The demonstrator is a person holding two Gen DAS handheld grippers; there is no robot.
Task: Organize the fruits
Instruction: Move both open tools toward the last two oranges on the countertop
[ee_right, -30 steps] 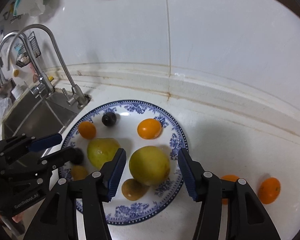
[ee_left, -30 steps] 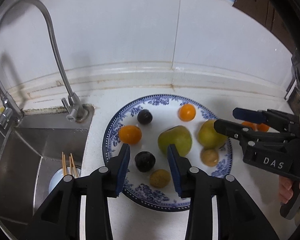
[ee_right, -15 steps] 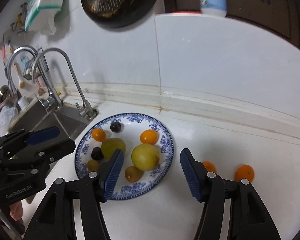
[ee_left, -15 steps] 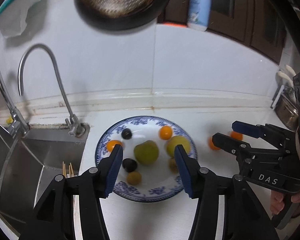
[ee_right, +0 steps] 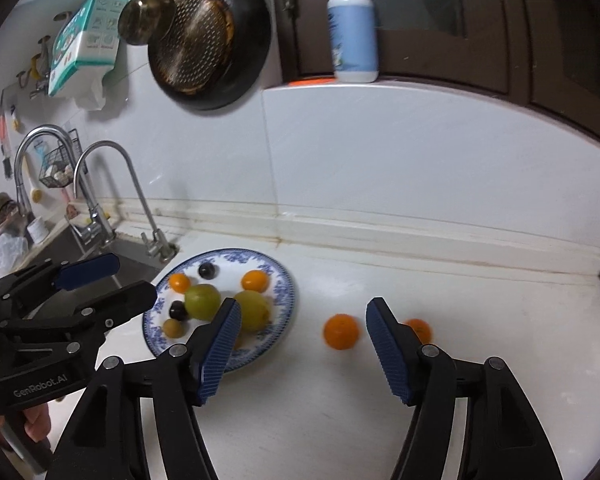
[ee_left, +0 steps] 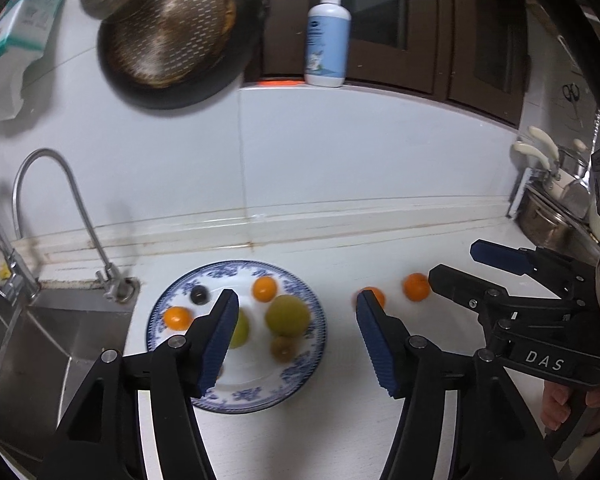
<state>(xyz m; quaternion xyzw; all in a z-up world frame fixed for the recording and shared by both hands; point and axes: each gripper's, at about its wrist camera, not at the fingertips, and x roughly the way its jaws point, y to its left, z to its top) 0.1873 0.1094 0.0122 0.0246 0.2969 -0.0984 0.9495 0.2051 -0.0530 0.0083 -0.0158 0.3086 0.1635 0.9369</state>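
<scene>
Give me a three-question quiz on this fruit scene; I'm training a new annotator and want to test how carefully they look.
1. True or false: every orange fruit lies on the blue-patterned plate.
2. How many dark round fruits sit on the plate in the right wrist view?
3. Multiple choice: what stands on the ledge above the white wall? A) a kettle B) a pump bottle C) a mug

Key
1. False: two oranges lie on the counter, right of the plate.
2. Two.
3. B, the pump bottle.
</scene>
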